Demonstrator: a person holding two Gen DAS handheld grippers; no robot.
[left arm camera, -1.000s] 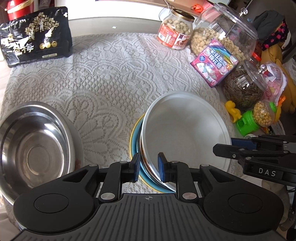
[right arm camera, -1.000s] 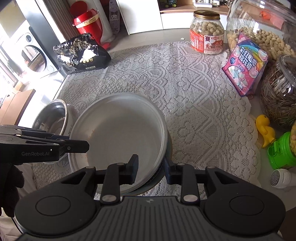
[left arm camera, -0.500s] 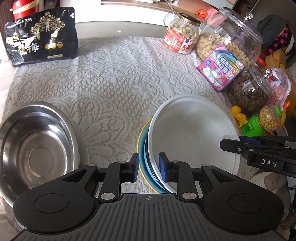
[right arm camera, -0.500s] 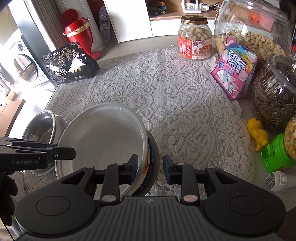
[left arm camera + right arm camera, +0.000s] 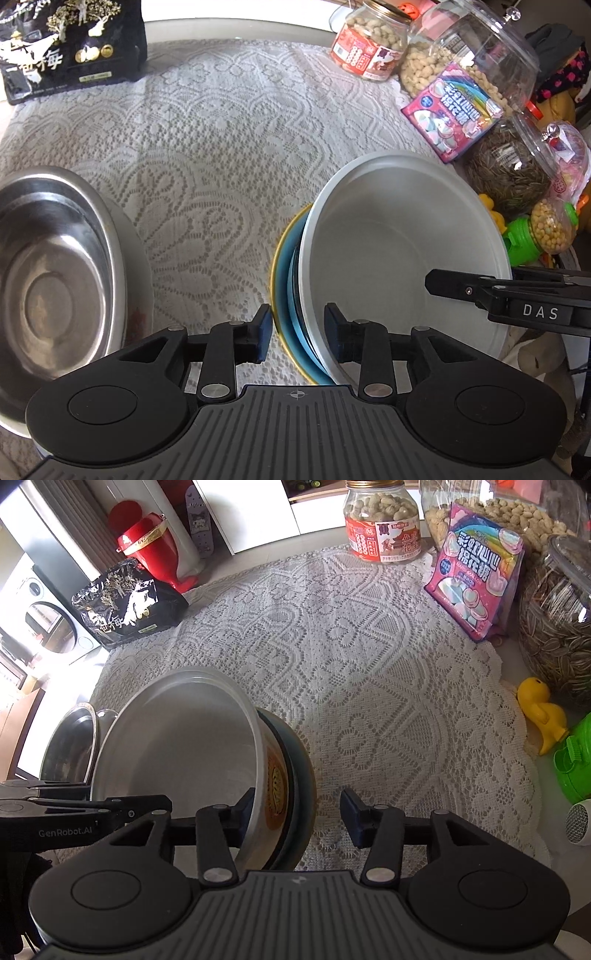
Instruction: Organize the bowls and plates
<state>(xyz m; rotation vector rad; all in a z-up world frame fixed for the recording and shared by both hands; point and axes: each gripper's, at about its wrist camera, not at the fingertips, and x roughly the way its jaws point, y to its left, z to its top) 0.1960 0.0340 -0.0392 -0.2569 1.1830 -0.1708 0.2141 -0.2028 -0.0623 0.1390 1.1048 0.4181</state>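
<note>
The stack sits on the lace tablecloth (image 5: 229, 122); every place below is given from the white bowl (image 5: 399, 251), the stack's top piece.

Step in hand, as judged: release of the stack. Both grippers have just been opening. The left gripper (image 5: 297, 334) straddles the bowl's left rim, pads apart and off it. The right gripper (image 5: 297, 818) straddles the right rim, jaws apart; contact at its inner pad cannot be told. Withdraw each gripper straight back, avoiding the rims.

Count:
- Steel bowl (image 5: 51, 288): one, well left of the white bowl.
- White bowl: one.
- Blue plate (image 5: 291, 295): at least one beneath; exact number cannot be told.
- Grippers: two.
</note>
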